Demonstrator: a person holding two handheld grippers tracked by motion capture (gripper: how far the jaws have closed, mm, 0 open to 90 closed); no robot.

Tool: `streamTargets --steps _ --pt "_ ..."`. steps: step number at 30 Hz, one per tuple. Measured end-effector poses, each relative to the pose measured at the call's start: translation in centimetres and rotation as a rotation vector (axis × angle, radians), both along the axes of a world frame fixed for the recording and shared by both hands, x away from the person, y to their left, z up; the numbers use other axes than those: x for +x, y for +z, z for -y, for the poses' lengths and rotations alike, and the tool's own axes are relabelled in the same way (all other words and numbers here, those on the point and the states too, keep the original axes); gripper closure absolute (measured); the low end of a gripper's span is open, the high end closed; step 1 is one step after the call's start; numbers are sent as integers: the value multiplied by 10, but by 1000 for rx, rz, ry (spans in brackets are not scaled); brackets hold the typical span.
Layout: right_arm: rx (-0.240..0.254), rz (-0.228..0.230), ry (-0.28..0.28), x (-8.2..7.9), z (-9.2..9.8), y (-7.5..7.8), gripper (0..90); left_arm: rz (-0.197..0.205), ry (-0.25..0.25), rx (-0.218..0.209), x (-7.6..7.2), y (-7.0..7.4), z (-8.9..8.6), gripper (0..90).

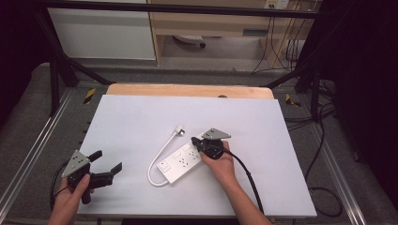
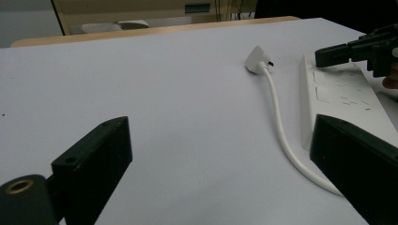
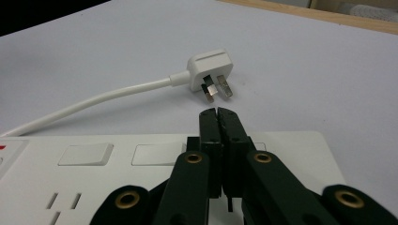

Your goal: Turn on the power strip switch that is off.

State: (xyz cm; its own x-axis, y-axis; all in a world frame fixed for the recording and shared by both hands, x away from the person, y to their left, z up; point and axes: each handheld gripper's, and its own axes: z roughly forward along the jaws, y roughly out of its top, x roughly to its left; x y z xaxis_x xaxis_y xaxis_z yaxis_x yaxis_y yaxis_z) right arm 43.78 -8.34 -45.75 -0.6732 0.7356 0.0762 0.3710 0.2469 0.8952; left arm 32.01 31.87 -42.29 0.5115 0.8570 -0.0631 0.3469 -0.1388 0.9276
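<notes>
Your right hand-held gripper (image 1: pixel 197 143) sat with its jaws pressed together on nothing, tips poised over the far end of the white power strip (image 1: pixel 180 163) at the centre of the frame, near the row of switches (image 3: pixel 85 154), so I'd judge you were lining up to press one. Your left hand-held gripper (image 1: pixel 107 161) waited at the lower left of the tabletop (image 1: pixel 141 117), jaws wide and empty, well apart from the strip. The strip's plug (image 3: pixel 210 71) lay loose just beyond your right tips, so next you'd want a small, straight push down onto the chosen switch.
</notes>
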Motion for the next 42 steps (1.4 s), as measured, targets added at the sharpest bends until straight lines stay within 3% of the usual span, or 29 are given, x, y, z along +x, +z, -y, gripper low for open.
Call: streamTargets --steps 10,20,42 --pt "-24 -19 3 0 -2 1 900 0 1 1 0 0 0 62" --pt "-39 -10 19 -1 -6 2 900 0 1 2 0 0 0 62" --pt "18 -6 -1 1 2 11 898 1 -4 -1 0 0 0 62"
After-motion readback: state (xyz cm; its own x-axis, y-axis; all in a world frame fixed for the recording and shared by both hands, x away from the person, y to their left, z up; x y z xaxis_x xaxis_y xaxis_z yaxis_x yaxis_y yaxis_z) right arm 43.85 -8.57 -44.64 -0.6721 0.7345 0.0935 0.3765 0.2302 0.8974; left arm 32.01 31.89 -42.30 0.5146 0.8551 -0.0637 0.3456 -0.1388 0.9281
